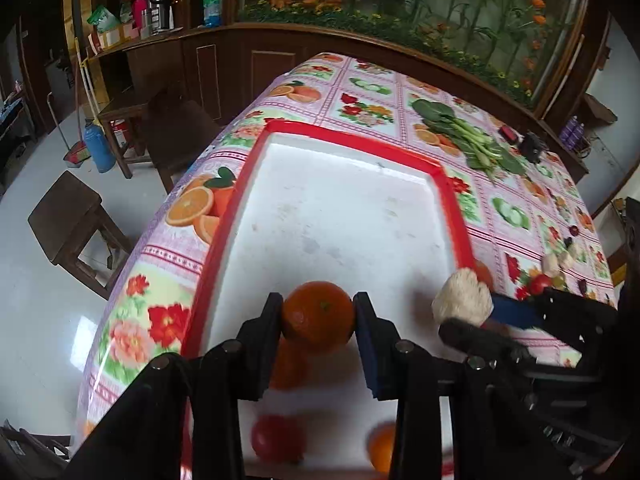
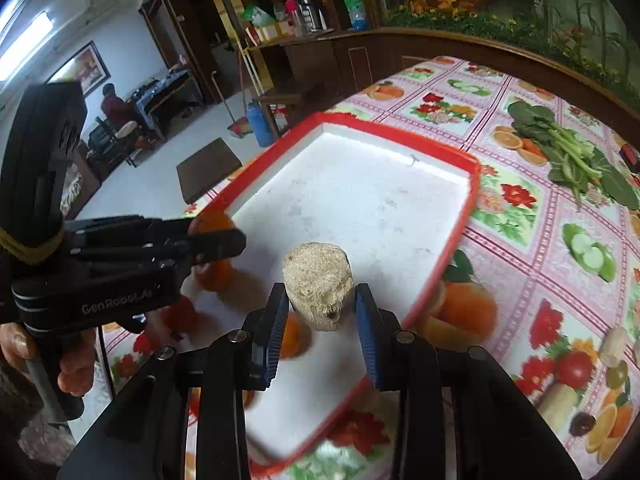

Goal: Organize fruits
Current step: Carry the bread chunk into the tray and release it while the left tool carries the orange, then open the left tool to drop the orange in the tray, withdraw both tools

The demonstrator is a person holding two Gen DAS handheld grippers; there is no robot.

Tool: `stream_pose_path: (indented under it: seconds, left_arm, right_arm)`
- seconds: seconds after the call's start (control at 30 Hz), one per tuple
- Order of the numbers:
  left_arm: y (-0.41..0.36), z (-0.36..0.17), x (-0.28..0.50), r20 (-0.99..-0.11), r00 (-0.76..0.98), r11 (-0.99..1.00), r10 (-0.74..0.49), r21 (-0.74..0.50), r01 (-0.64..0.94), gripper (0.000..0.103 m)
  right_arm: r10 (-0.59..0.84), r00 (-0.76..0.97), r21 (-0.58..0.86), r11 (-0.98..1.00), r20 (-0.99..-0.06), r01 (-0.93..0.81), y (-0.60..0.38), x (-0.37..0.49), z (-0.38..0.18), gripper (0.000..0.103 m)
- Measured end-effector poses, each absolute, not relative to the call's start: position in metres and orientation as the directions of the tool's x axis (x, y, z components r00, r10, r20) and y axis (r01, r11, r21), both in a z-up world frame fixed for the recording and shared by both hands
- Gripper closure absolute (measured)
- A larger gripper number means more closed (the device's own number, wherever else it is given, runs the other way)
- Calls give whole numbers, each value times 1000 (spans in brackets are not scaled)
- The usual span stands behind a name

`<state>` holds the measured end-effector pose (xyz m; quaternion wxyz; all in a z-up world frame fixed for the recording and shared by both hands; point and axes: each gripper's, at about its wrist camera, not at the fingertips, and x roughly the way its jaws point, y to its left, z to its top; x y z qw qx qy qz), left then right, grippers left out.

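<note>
Above the tray (image 2: 466,210), the right gripper (image 2: 320,312) holds a mushroom (image 2: 318,286) upright.

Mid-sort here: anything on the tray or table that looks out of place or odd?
One thing: the right hand-held gripper holds a beige, rough, fuzzy lump over the red-rimmed tray, and it does not look like fruit. The left hand-held gripper grips an orange. Leafy greens lie on the tablecloth.

Both wrist views look closely down over the shared red-rimmed tray (image 1: 448,196).
</note>
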<state>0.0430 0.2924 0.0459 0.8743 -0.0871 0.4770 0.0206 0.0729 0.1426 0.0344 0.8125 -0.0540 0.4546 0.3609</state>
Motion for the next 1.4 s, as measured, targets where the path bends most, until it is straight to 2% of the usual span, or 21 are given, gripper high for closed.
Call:
stream_pose_path:
  seconds: [0.53, 0.9, 1.1, 1.4]
  left_arm:
    - [293, 18, 70, -873, 485, 985, -47, -123, -125, 64]
    - [288, 19, 68, -881, 472, 989, -12, -79, -123, 64]
    - [280, 28, 59, -866, 500, 994, 23, -33, -103, 47]
    - [272, 39, 47, -853, 520, 995, 32, -23, -98, 45]
  right_arm:
    - [491, 301, 207, 738, -817, -642, 160, 86, 12, 70]
    - [467, 287, 201, 748, -836, -632, 162, 86, 6, 70]
    - [464, 287, 210, 759, -838, -616, 158, 83, 10, 65]
    - [472, 296, 214, 761, -830, -613, 149, 68, 23, 59]
